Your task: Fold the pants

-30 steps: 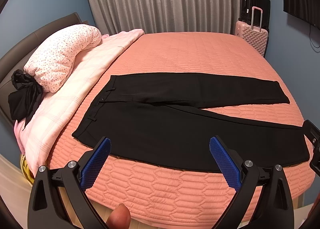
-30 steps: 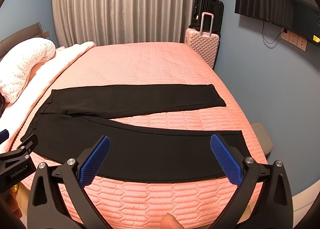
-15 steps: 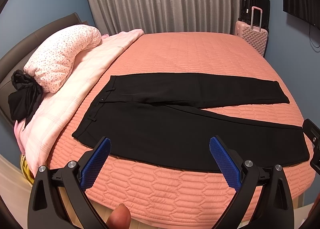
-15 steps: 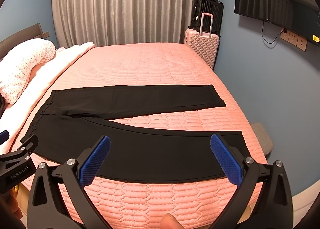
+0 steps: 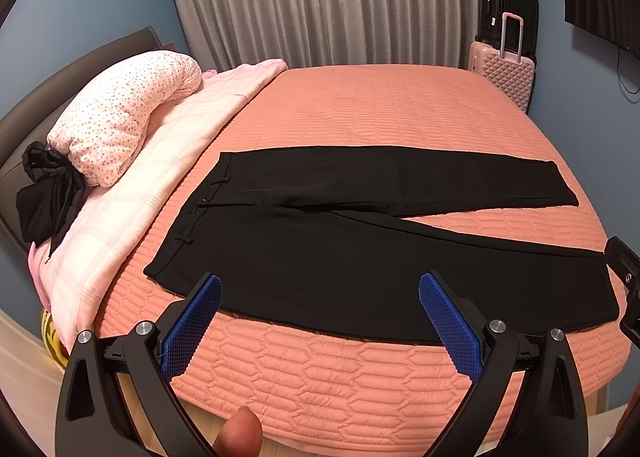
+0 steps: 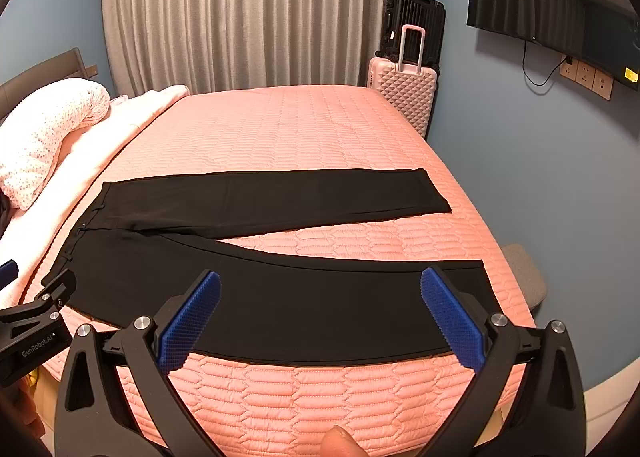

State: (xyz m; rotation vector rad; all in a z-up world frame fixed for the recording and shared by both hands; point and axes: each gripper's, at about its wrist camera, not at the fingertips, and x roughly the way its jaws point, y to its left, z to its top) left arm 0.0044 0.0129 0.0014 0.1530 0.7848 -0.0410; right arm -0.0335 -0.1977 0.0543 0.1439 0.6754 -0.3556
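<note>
Black pants lie flat on the pink quilted bed, waistband at the left, the two legs spread in a V toward the right; they also show in the right wrist view. My left gripper is open and empty, held above the near bed edge in front of the waist end of the near leg. My right gripper is open and empty, in front of the hem end of the near leg. The right gripper's side shows at the left view's right edge.
A dotted pillow and pale pink blanket lie at the left, with a black garment by the headboard. A pink suitcase stands beyond the bed by the grey curtain. A TV hangs right.
</note>
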